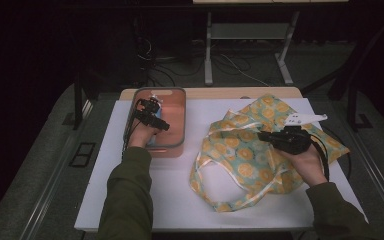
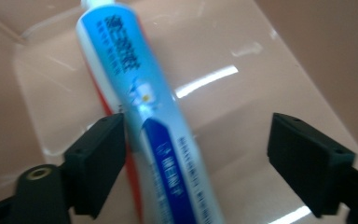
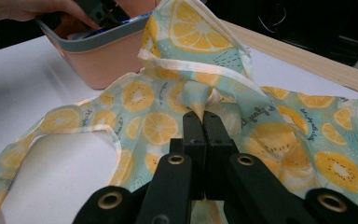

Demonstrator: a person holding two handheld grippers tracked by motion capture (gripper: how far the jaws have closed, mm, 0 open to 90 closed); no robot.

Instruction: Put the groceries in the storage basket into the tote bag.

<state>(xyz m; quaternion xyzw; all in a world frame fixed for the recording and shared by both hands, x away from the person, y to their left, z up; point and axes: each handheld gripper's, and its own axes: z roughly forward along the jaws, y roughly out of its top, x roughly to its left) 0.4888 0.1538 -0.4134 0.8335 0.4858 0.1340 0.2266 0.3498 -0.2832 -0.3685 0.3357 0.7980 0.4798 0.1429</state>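
In the salmon-pink plastic tub with grey rim (image 1: 177, 146), at the table's (image 1: 180, 200) left rear, lies a blue-and-white toothpaste tube (image 2: 154, 126), its long axis running away from the left gripper (image 2: 196, 158), its near end cut off. The jaws straddle it, open, one touching. The right gripper (image 3: 204, 122) pinches the lemon-print cloth bag (image 3: 279, 135).

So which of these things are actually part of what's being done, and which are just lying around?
In use:
- toothpaste tube, between the open left gripper fingers
- pink bin holding it
- lemon-print bag, pinched by the shut right gripper

Just there:
- white table
- cables on the floor
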